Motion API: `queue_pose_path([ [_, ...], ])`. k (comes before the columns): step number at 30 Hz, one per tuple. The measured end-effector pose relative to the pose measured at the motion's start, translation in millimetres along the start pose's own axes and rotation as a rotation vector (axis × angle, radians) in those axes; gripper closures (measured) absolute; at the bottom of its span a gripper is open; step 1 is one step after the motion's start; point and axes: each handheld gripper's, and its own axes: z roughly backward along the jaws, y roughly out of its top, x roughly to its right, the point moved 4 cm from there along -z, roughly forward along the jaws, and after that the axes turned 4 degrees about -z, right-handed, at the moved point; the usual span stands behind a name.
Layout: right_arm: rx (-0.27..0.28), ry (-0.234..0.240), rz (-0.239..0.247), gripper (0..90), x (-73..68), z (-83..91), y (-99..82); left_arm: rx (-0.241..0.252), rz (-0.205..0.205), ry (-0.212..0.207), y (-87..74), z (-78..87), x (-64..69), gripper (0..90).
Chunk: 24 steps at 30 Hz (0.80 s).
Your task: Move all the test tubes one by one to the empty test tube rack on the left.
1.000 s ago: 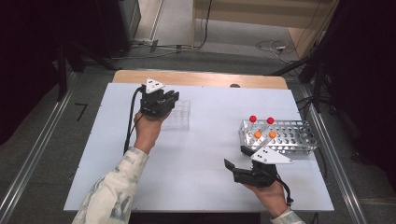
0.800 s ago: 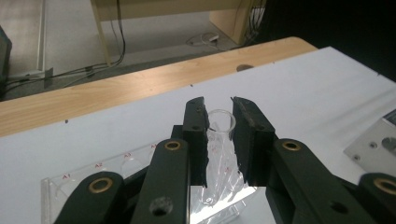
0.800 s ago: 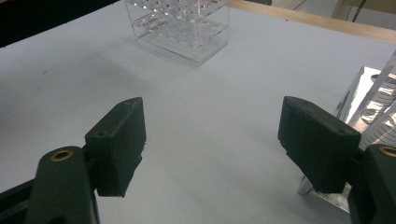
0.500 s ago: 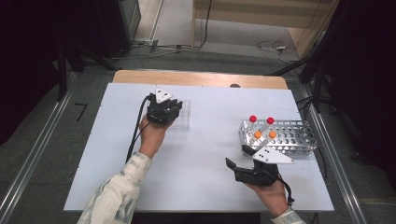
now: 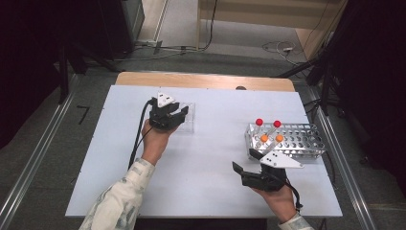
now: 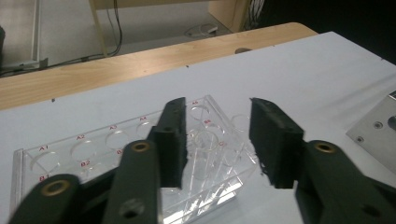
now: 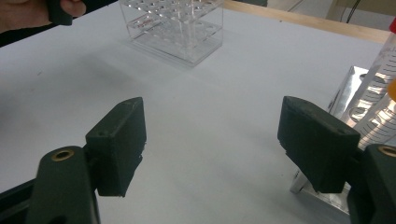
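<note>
Left gripper: jaws just opening, astride clear acrylic tube rack, not gripping; withdraw straight to avoid dragging it. Right gripper: open, empty

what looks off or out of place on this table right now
Nothing stands out. The clear rack sits flat and empty under the left gripper, whose jaws have just been opening off it. The capped tubes stand in the metal rack.

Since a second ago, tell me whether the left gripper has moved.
Yes. In the high view the left gripper has shifted right, further over the clear rack, and its jaws have just been opening with nothing pinched between them.
</note>
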Motion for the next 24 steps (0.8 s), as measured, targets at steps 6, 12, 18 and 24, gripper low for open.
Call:
queue_pose_path([
  [6, 0.012, -0.008, -0.009, 22.3, 1.9, 6.3, 0.5, -0.011, 0.005, 0.001, -4.2, 9.9, 7.0, 25.2],
  [12, 0.021, -0.028, -0.024, 22.4, 8.4, 16.3, -1.8, 0.006, 0.044, -0.037, -9.2, 21.8, 9.9, 19.4],
  [18, 0.032, -0.065, -0.054, 22.4, 21.1, 29.6, -6.0, 0.016, 0.041, -0.056, -15.9, 28.6, 11.2, 19.3],
  [24, 0.044, -0.123, -0.095, 23.0, 37.1, 39.0, -9.7, 0.011, 0.033, -0.075, -16.6, 32.5, 16.2, 15.5],
])
